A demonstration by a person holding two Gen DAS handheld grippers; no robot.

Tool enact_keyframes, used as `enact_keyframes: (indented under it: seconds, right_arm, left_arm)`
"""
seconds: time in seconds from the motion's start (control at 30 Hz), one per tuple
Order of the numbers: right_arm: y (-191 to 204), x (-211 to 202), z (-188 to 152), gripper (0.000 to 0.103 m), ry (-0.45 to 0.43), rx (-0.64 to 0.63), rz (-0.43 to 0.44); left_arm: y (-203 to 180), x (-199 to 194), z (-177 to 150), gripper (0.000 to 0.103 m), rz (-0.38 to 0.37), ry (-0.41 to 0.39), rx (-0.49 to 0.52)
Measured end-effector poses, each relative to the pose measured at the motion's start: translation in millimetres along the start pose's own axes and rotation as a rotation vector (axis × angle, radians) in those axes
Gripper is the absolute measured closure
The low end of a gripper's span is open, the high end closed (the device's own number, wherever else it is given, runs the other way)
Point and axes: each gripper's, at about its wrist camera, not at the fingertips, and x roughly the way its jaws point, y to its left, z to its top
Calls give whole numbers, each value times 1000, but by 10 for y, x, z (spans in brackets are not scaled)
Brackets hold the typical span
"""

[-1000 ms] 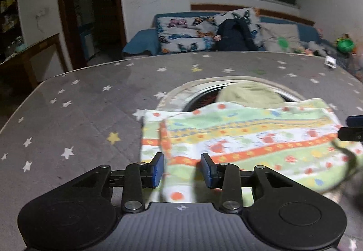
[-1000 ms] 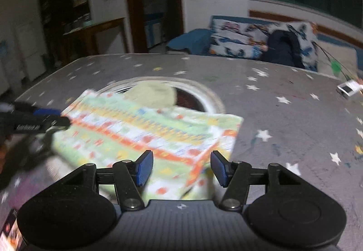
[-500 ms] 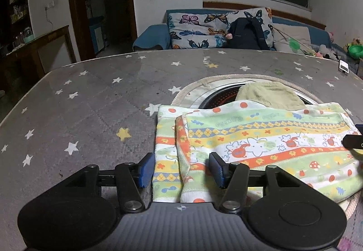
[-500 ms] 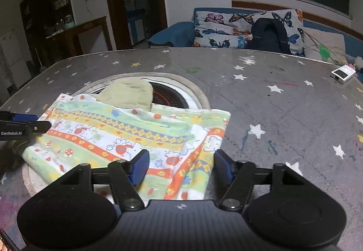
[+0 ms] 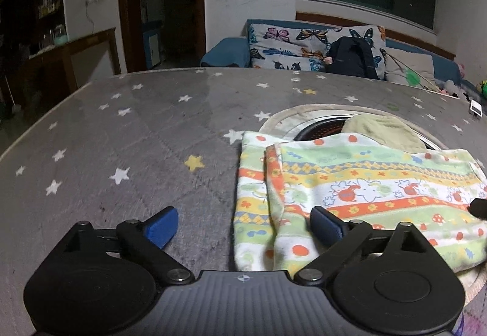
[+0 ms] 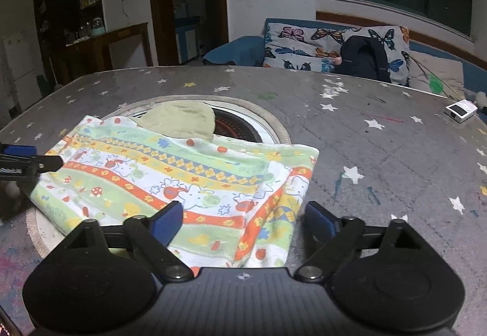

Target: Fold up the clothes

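A folded garment with green, yellow and orange cartoon stripes [image 5: 359, 190] [image 6: 182, 181] lies flat on the grey star-patterned table [image 5: 137, 147], partly over a round inset. A pale green cloth [image 5: 380, 130] [image 6: 179, 120] lies behind it on that inset. My left gripper [image 5: 243, 225] stands open over the garment's left edge, holding nothing. My right gripper [image 6: 243, 220] is open over the garment's right folded edge, also holding nothing. The left gripper's finger [image 6: 27, 162] shows at the left edge of the right wrist view.
The round inset with a dark centre [image 6: 240, 123] sits mid-table. A small white device [image 6: 461, 111] lies at the far right of the table. Behind the table stands a sofa with butterfly cushions [image 5: 304, 47] and a dark backpack [image 5: 353, 57].
Both grippers opened wide and let go of the garment, which now lies flat and folded. Both drew back slightly, the left shifting leftward.
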Motion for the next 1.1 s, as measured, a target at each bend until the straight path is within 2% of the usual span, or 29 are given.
enact_keyframes:
  seconds: [0.1, 0.3, 1.1]
  right_arm:
    - [7, 7, 3, 7, 2, -3, -10]
    - [9, 38, 6, 1, 12, 1, -40]
    - [48, 10, -38, 0, 18, 2, -47]
  left_arm:
    - [-8, 7, -9, 0, 0, 6, 9]
    - [-11, 11, -20, 0, 8, 12, 10]
    - [-44, 18, -12, 0, 17, 18, 11]
